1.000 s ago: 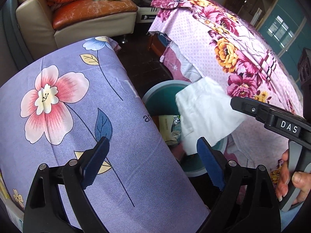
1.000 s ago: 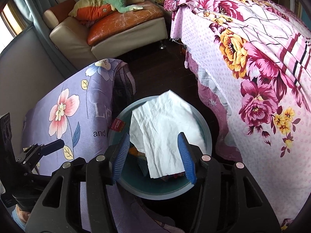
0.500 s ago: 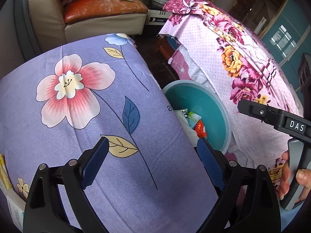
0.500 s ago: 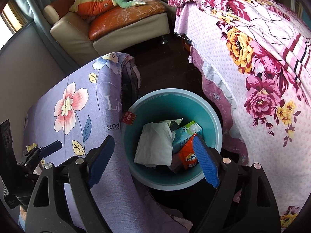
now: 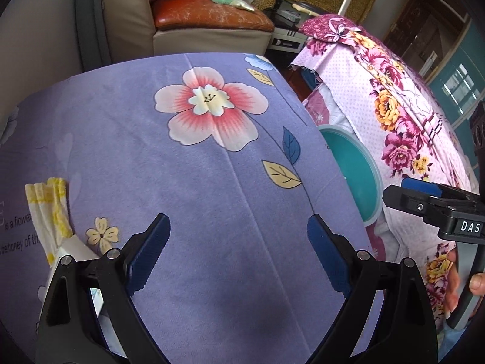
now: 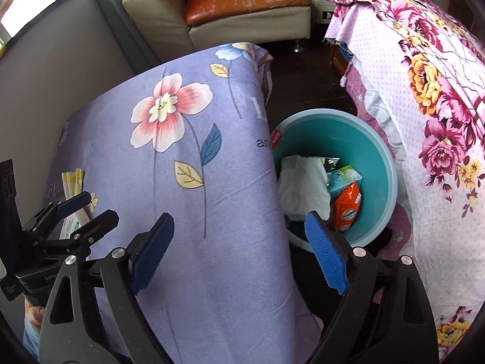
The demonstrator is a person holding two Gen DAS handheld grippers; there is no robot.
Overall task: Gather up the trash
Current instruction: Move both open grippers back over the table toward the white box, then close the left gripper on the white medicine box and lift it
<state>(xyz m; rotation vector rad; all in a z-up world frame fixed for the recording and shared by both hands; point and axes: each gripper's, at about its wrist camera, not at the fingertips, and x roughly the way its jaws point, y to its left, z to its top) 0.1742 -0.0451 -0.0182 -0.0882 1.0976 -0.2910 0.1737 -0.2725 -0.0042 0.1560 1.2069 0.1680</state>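
A teal bin [image 6: 379, 163] stands on the floor between a purple flowered cloth [image 6: 212, 212] and a bed. In it lie a white paper [image 6: 303, 188], an orange packet [image 6: 348, 206] and a green-and-white box [image 6: 345, 179]. My right gripper [image 6: 239, 215] hangs over the cloth's edge beside the bin, its jaws opening, with nothing between them. My left gripper [image 5: 238, 221] is open over the purple cloth [image 5: 212, 166], holding nothing. A yellow-and-white wrapper [image 5: 48, 209] and a white card [image 5: 75, 248] lie on the cloth to its left.
The bed with a pink flowered sheet [image 5: 394, 106] fills the right side, close to the bin [image 5: 360, 179]. A beige sofa with orange cushions [image 5: 197, 21] stands at the back. Dark floor [image 6: 312, 91] lies between sofa, cloth and bed. A hand [image 5: 476, 282] holds the right gripper's handle.
The right jaws opened and the white paper dropped into the bin. Both grippers then shifted left, from over the bin to over the purple cloth.
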